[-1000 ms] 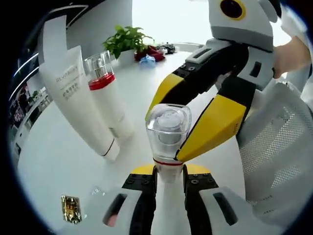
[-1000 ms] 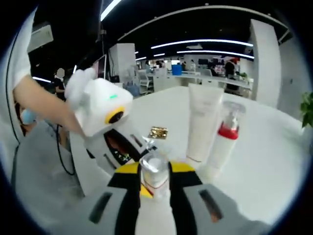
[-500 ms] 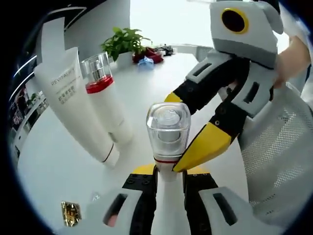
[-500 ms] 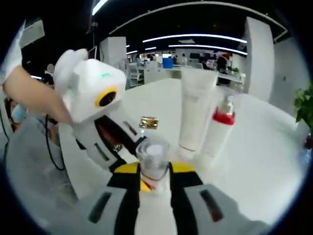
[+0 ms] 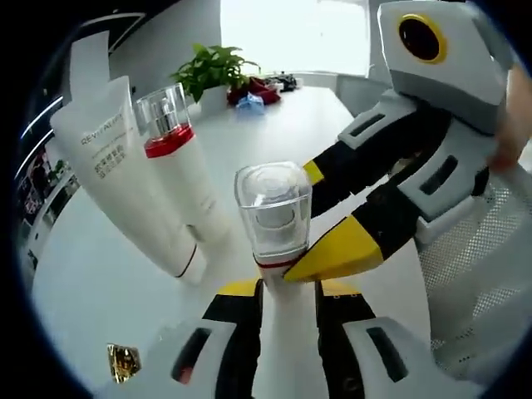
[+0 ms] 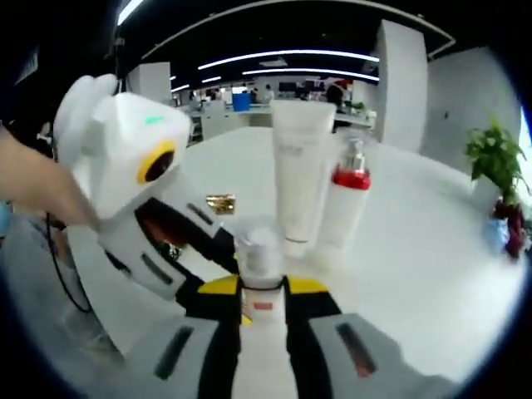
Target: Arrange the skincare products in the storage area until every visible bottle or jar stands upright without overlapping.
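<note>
We see both grippers pinching one white pump bottle with a clear square cap and a thin red band at its neck. In the left gripper view, the left gripper has its black-and-yellow jaws pressed against the bottle's white body on either side, and the bottle rises straight up between them. From the right of that view the right gripper reaches in; its yellow-tipped jaws flank the bottle just under the clear cap, one tip touching the red band at the front, the other partly hidden behind the cap.

In the right gripper view the same bottle stands between the right gripper's own jaws, which close on its white body below the cap. The left gripper comes in from the left, with a person's hand behind its white housing.

Further back on the white round tabletop a tall white squeeze tube with grey lettering stands on its cap, and just beside it stands a second white pump bottle with a red collar and clear cap, the two appearing to touch. A small gold foil sachet lies flat nearer us, apart from them. A green potted plant sits at the far edge of the tabletop, with small red and blue items next to it.
</note>
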